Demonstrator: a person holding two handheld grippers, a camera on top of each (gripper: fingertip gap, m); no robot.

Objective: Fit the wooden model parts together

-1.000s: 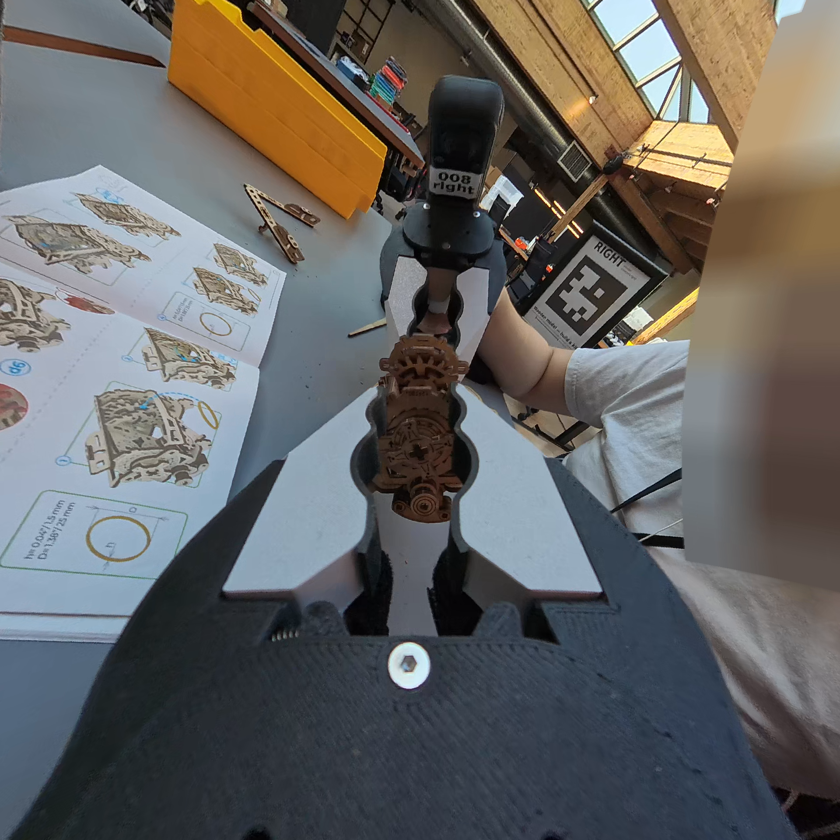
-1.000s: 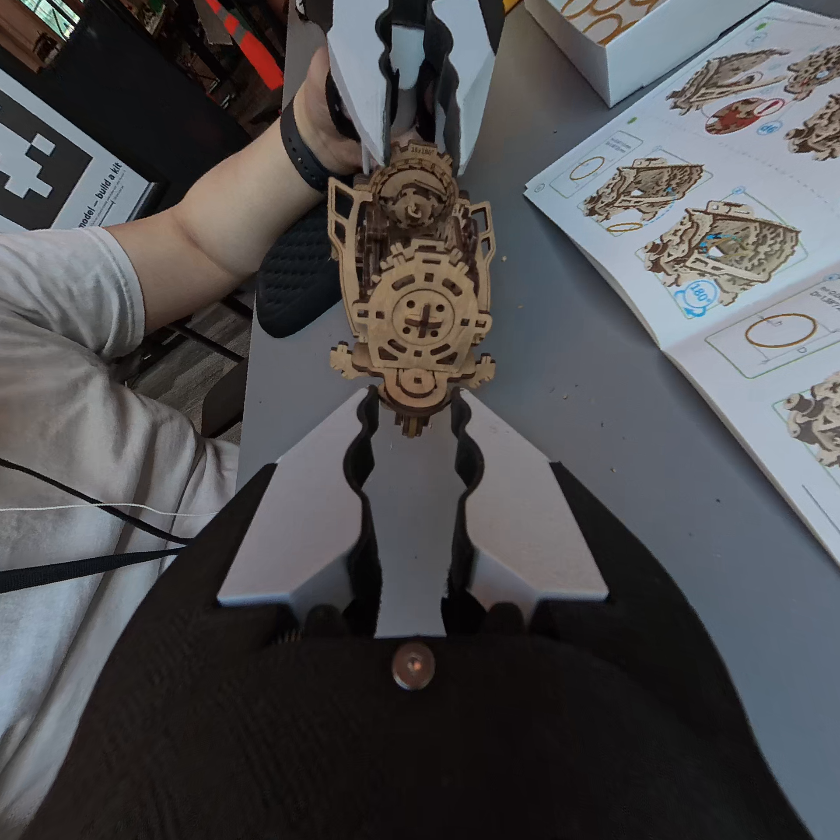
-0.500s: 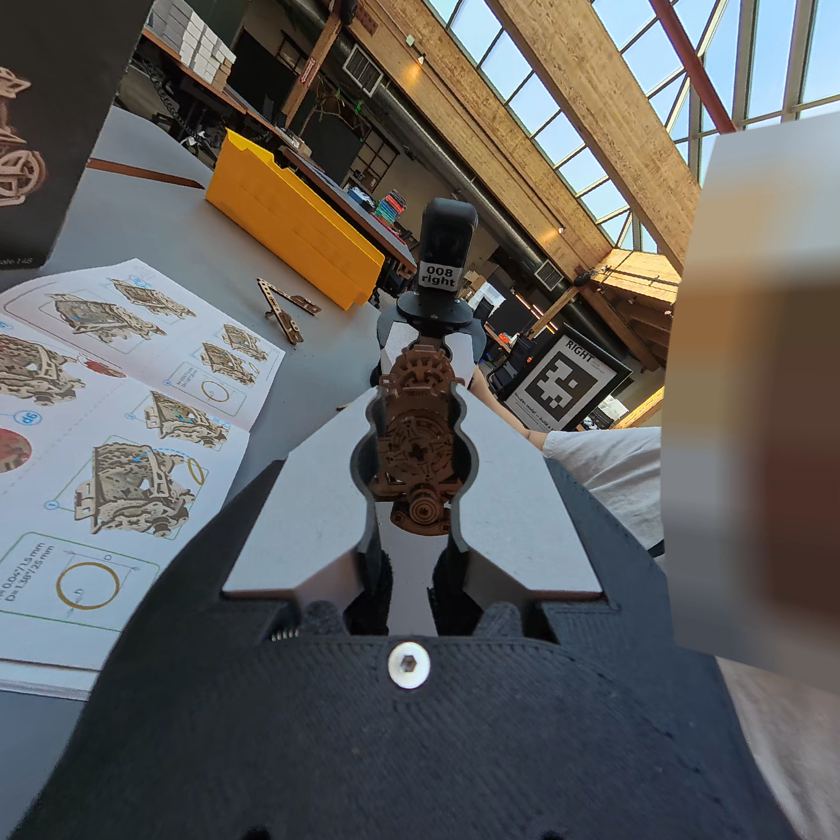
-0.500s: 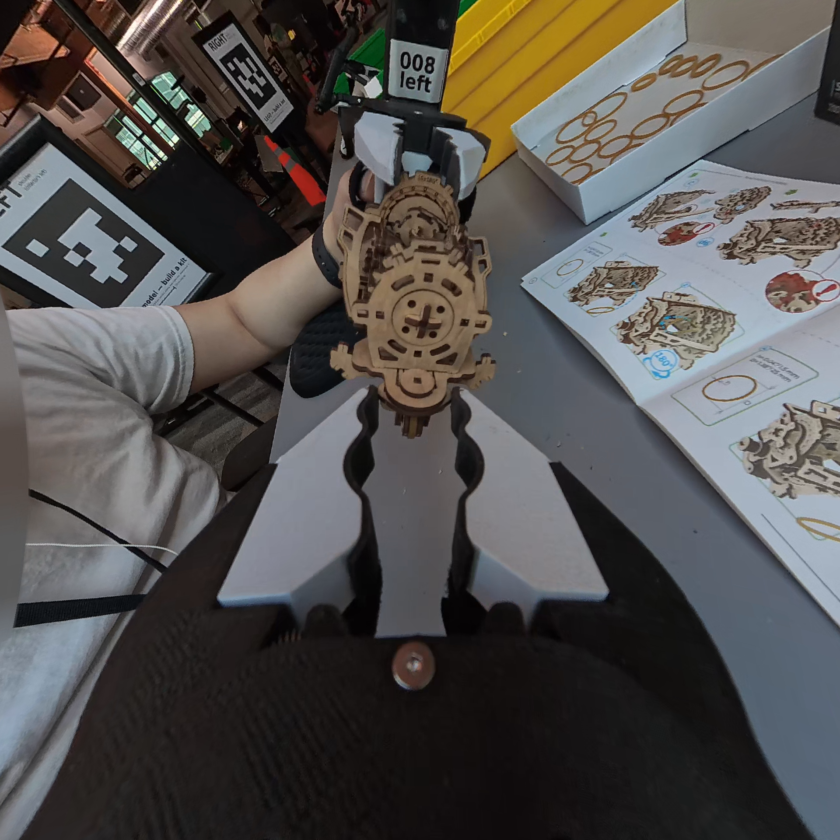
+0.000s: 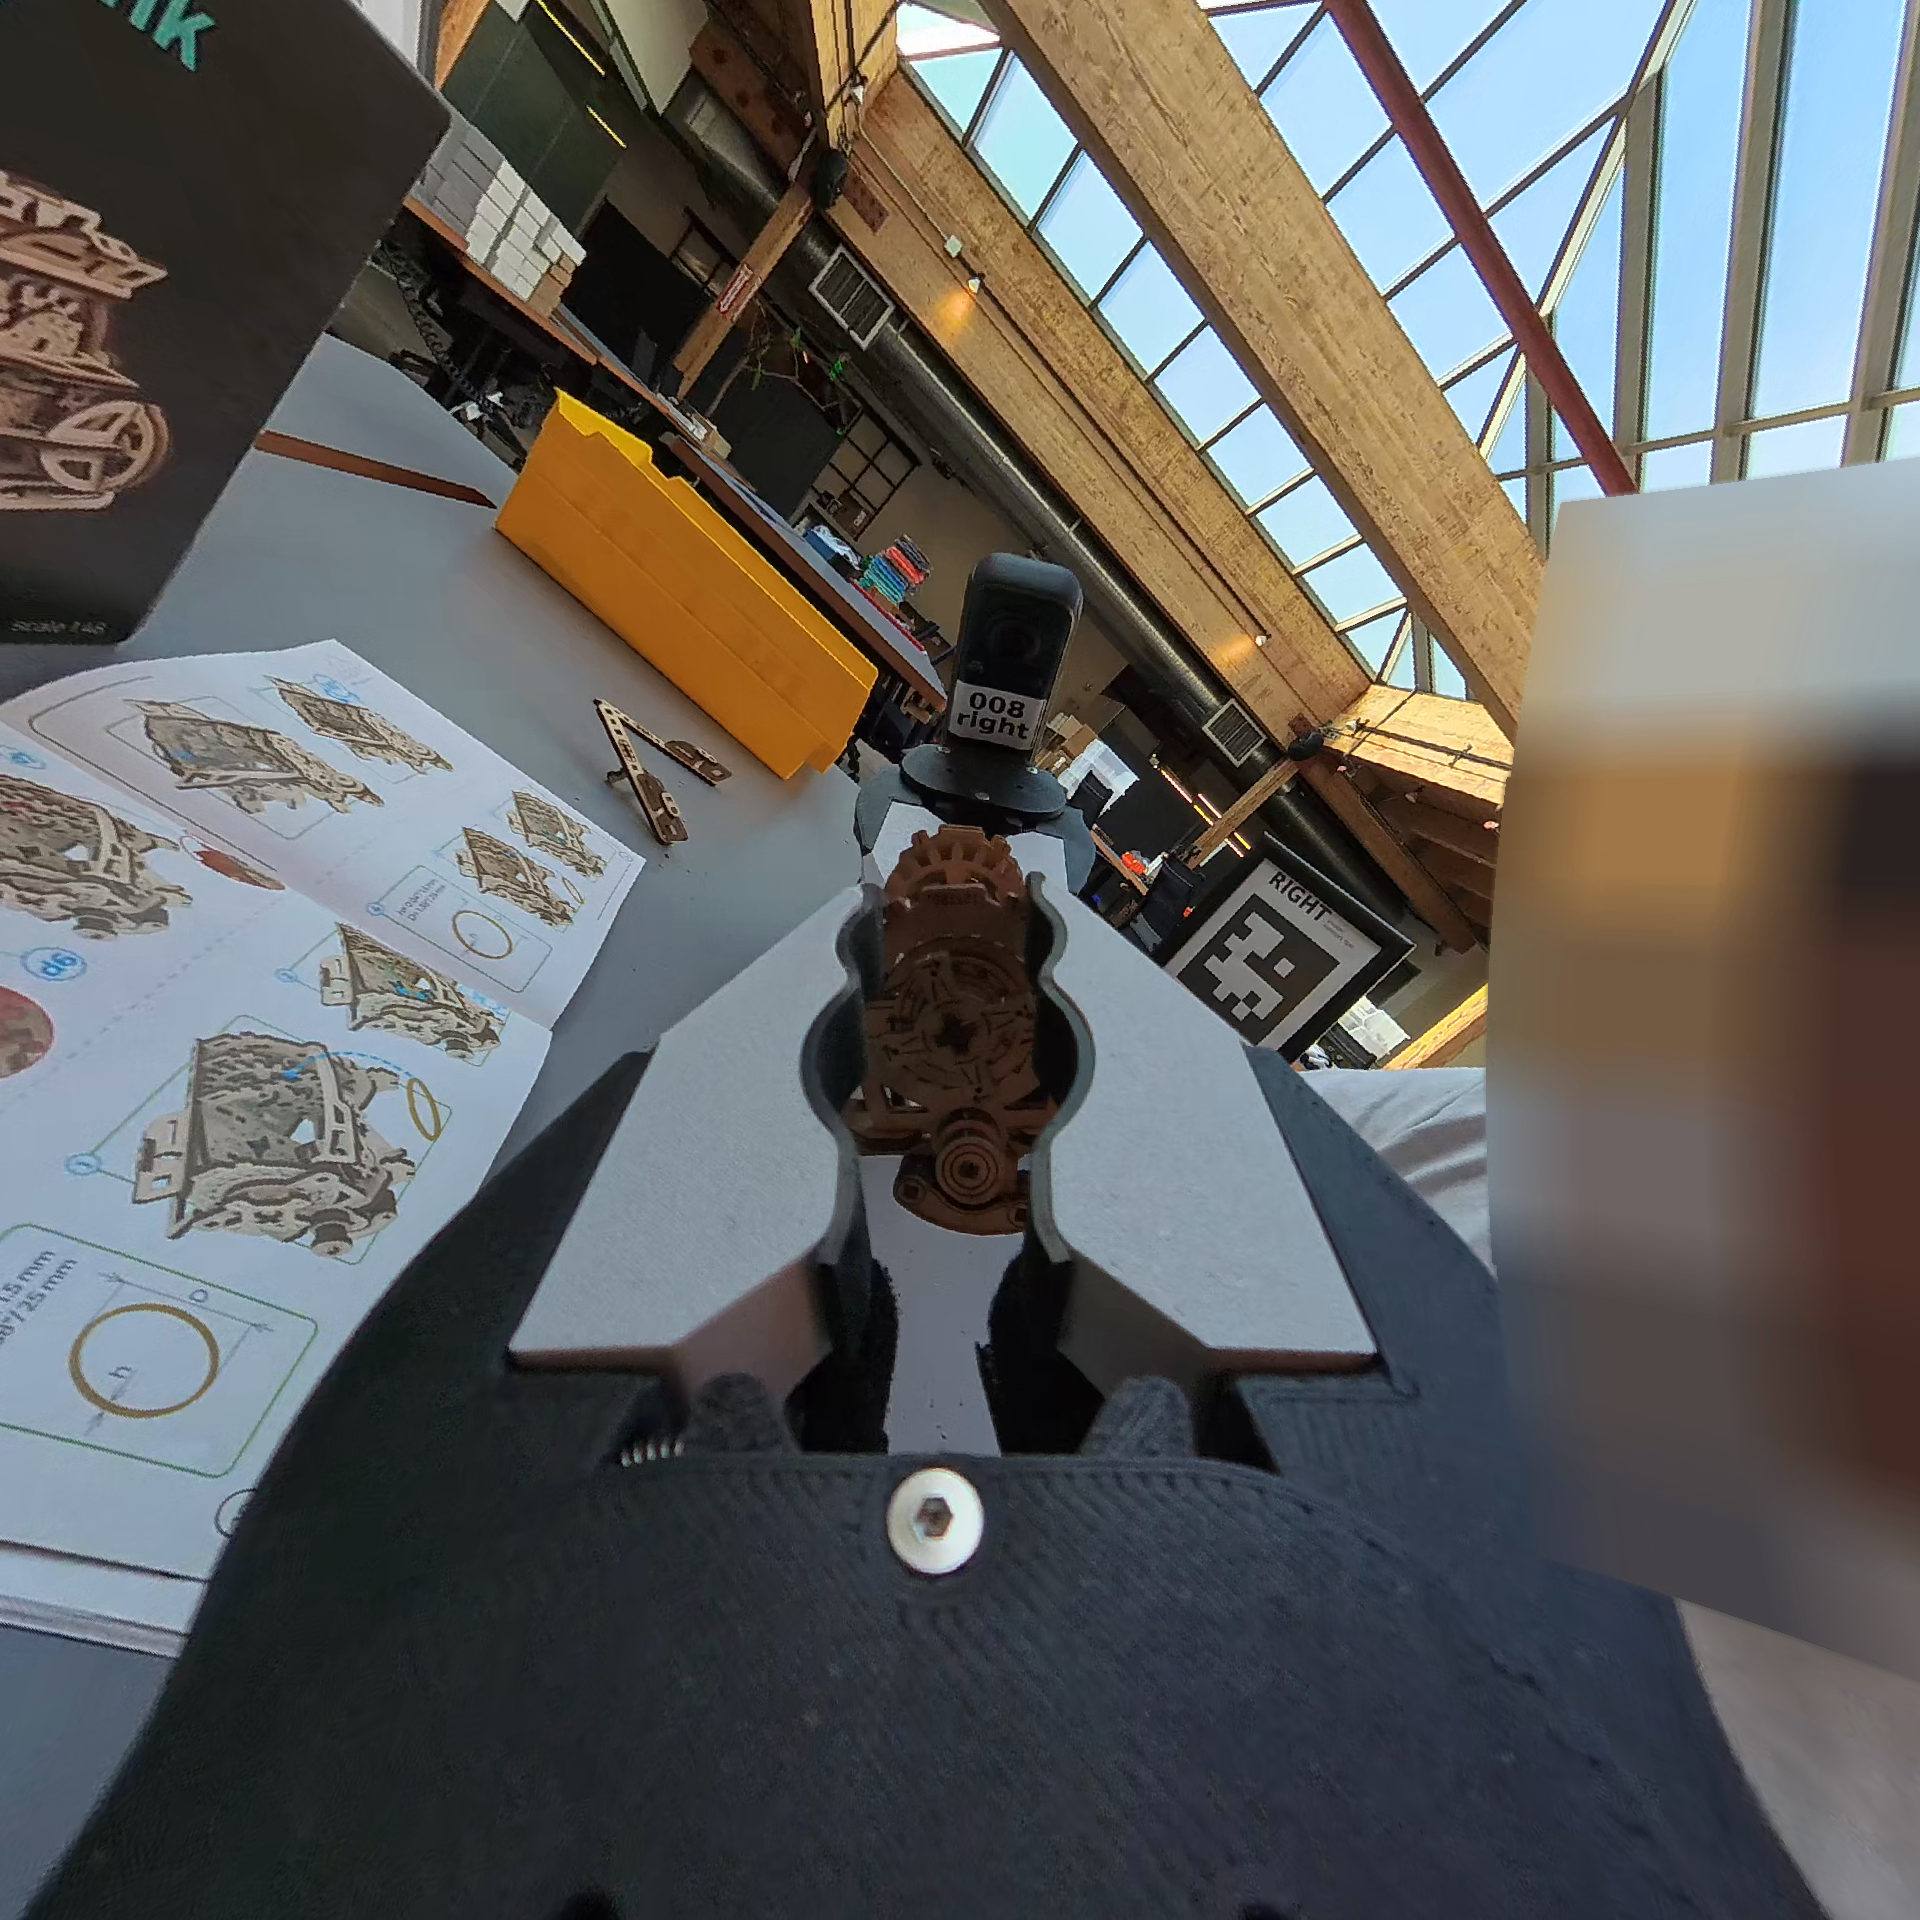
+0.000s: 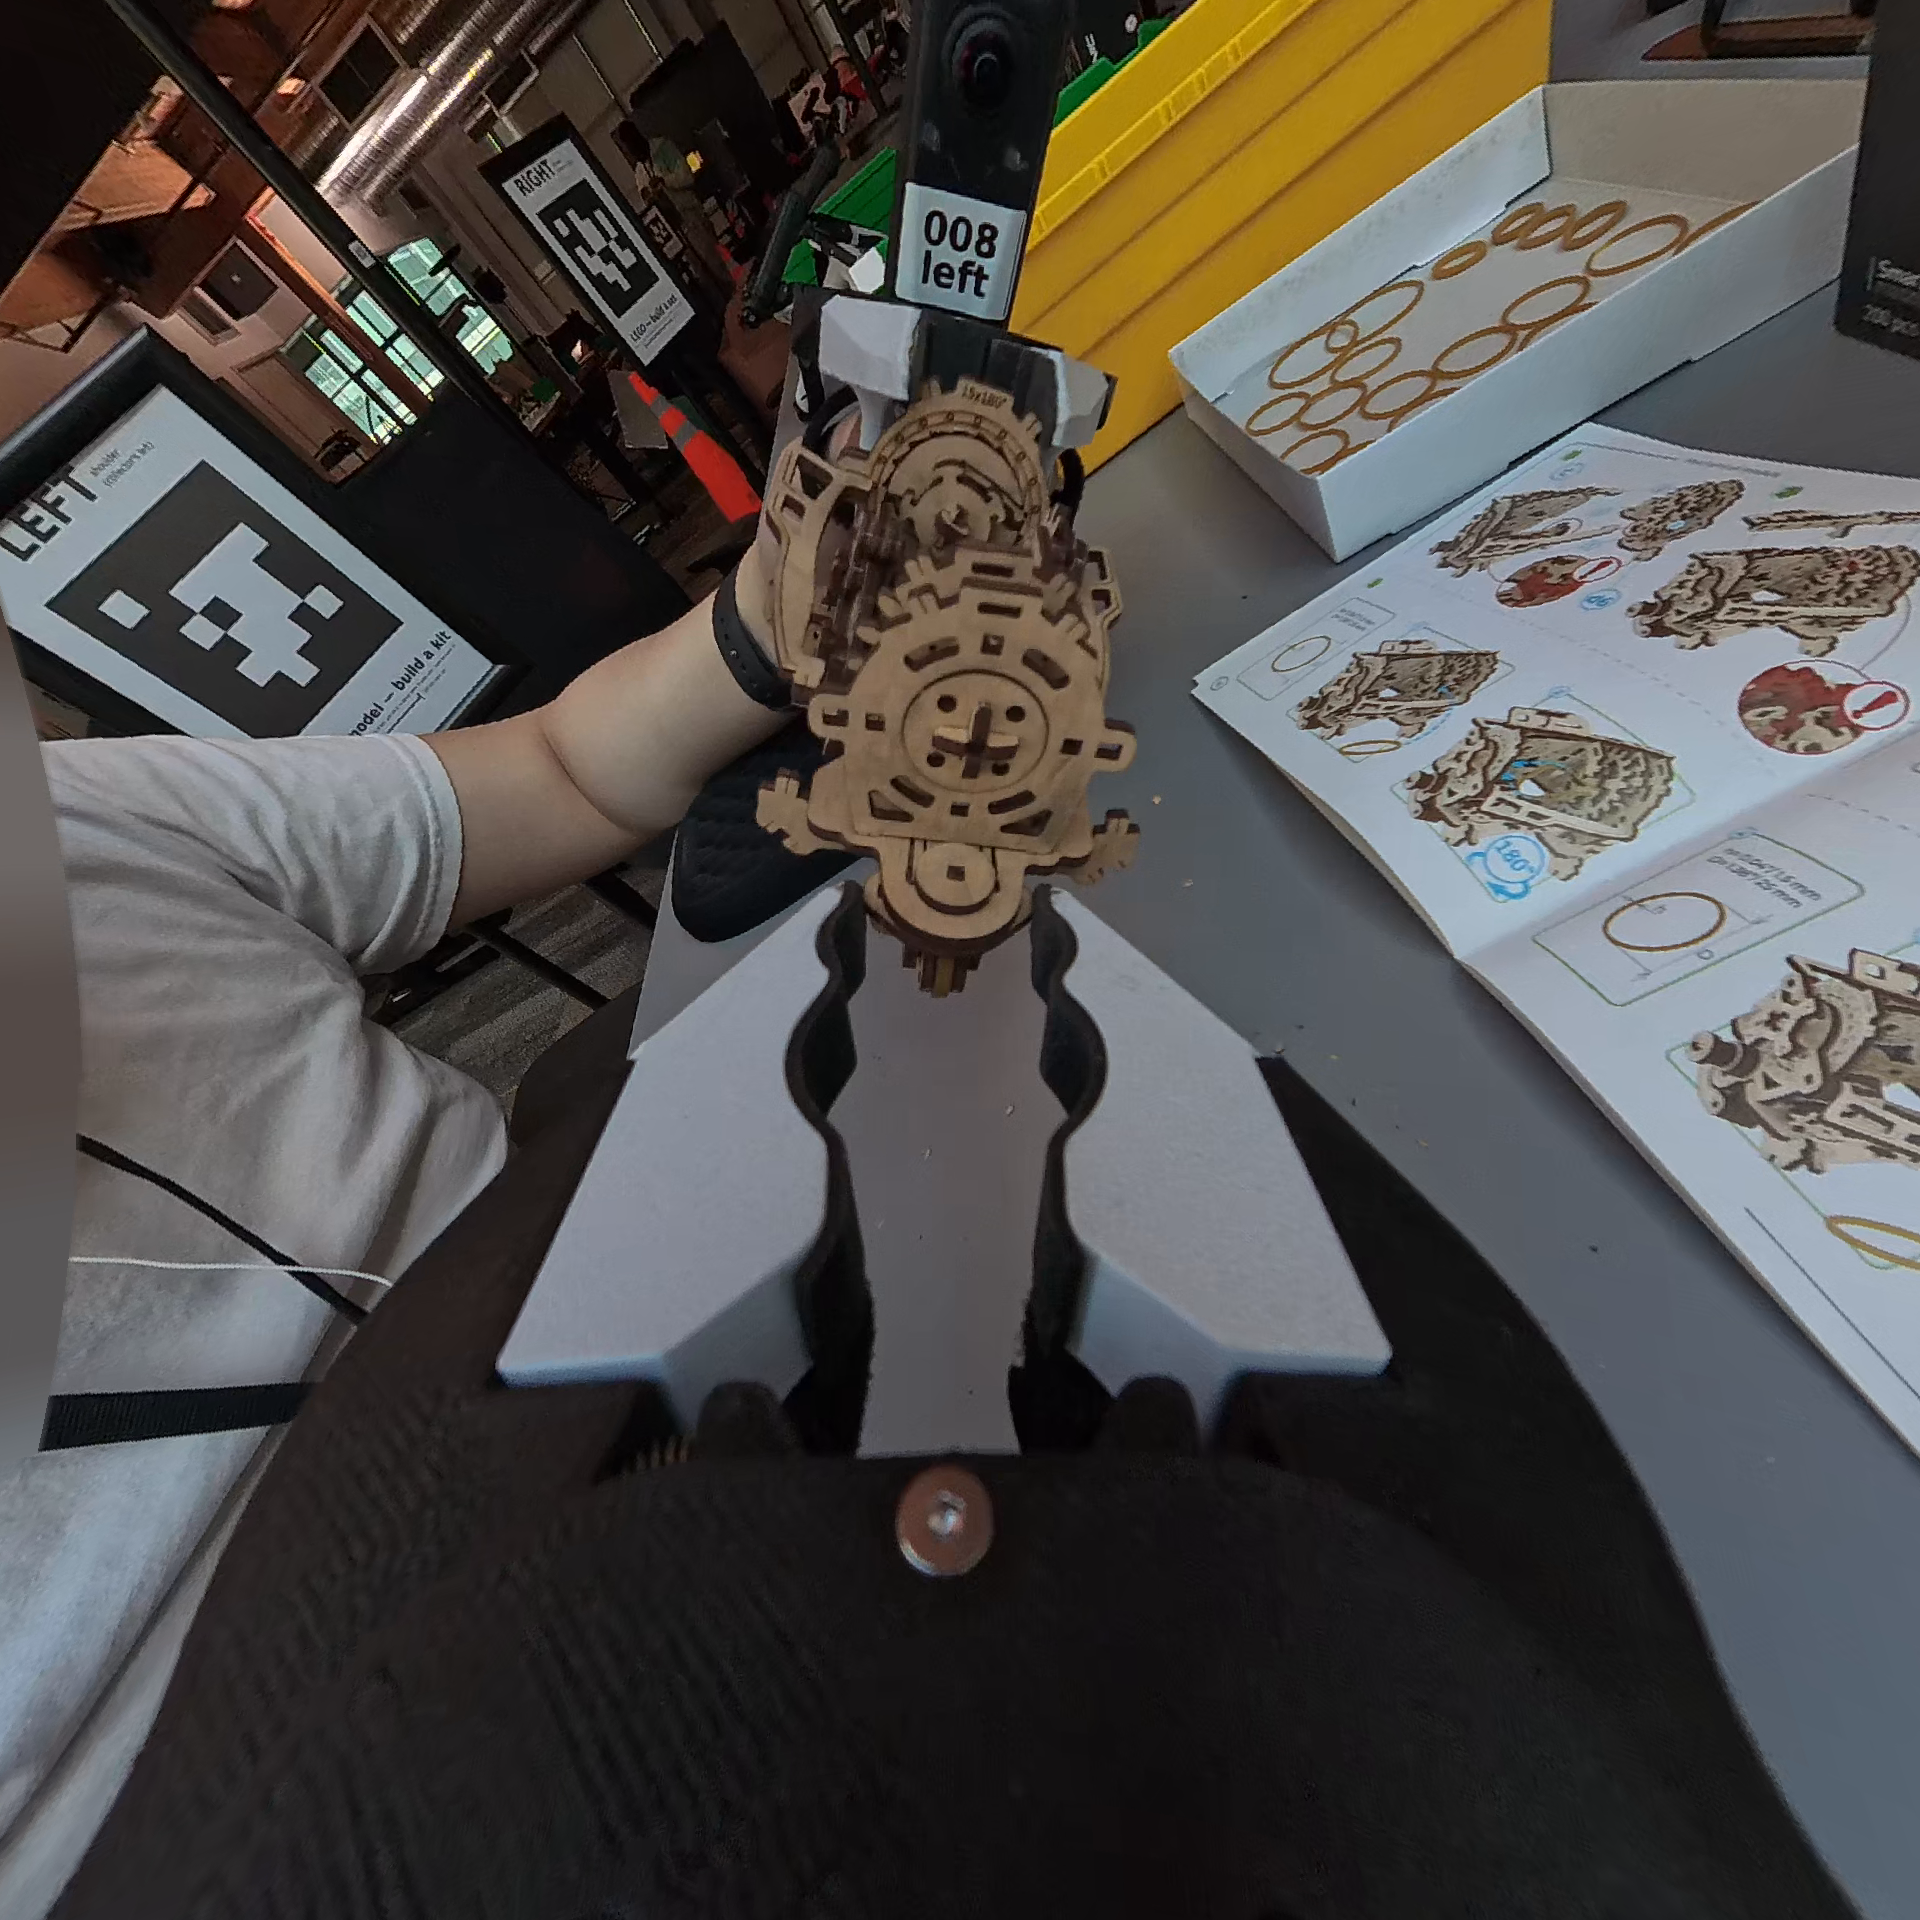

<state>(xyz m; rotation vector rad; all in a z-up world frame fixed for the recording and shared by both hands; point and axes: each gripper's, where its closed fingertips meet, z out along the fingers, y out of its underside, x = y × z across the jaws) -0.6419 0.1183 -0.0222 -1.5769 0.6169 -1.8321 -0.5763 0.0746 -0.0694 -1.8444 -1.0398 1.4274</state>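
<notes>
A wooden model [image 6: 951, 707] of layered gears and plates is held in the air between both grippers. My right gripper [image 6: 945, 914] is shut on its lower tab. My left gripper [image 5: 951, 904] is shut around its other end, with the model [image 5: 951, 1039] deep between the fingers. Each gripper shows in the other's view: the left gripper [image 6: 966, 384] behind the model's top, the right gripper [image 5: 971, 831] just beyond the gear. A loose wooden part [image 5: 649, 769] lies on the grey table [image 5: 468, 644].
An open instruction booklet [image 5: 260, 987] lies on the table, also in the right wrist view [image 6: 1610, 779]. A yellow bin [image 5: 686, 613], a black box [image 5: 156, 312] and a white tray of rings [image 6: 1455, 312] stand behind. A person's forearm [image 6: 582, 748] reaches in from the left. Tip to tip, the grippers are about 10 cm apart.
Both grippers have tilted upward with the model held between them, away from the table. More of the ceiling and the far table shows. Neither grip has changed.
</notes>
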